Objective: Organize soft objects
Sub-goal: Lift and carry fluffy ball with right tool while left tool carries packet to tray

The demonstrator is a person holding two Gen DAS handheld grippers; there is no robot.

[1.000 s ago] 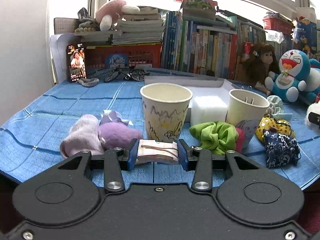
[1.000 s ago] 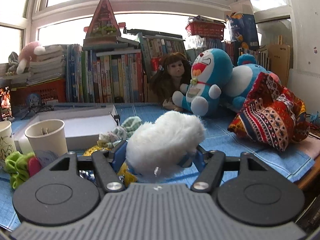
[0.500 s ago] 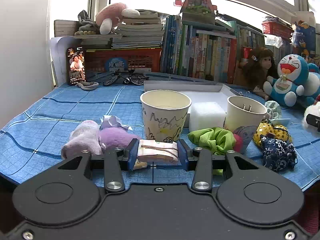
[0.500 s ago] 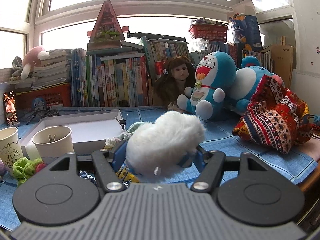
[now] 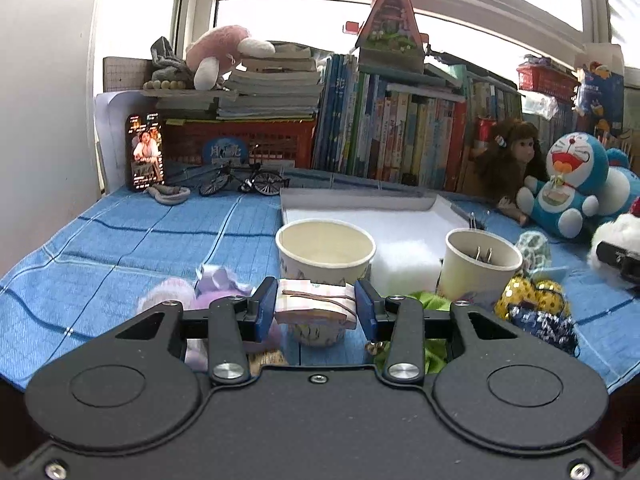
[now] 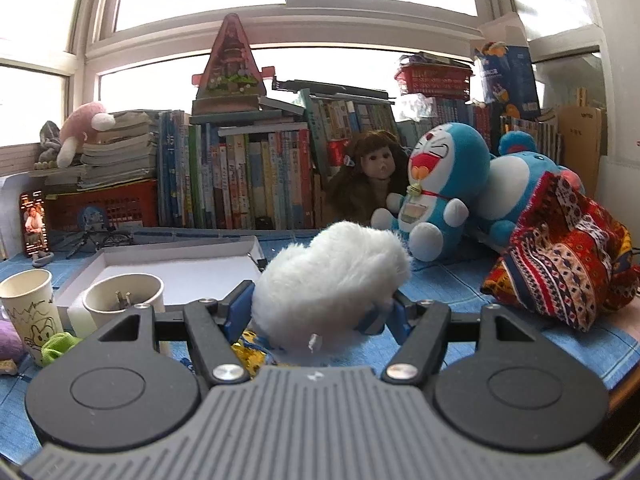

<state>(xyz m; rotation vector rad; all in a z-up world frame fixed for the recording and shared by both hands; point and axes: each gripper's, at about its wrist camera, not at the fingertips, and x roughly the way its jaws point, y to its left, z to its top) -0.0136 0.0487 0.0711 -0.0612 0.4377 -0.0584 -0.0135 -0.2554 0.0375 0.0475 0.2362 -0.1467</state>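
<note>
Looks like we're in somebody's home, probably a kid's room or study corner. We've got a counter under a blue checked cloth [image 5: 120, 240] pushed up against a big window [image 6: 384, 0], with a long row of children's books [image 6: 240, 176] along the sill. Add the blue cat plush [image 6: 436, 184], a doll [image 6: 372, 176] and a little toy bicycle [image 5: 244, 180].

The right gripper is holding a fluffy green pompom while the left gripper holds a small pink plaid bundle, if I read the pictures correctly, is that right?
Not quite: the fluffy pompom in the right gripper is white, not green, as the right wrist view shows. The rest holds: the left gripper does hold a small pink plaid bundle.
</note>
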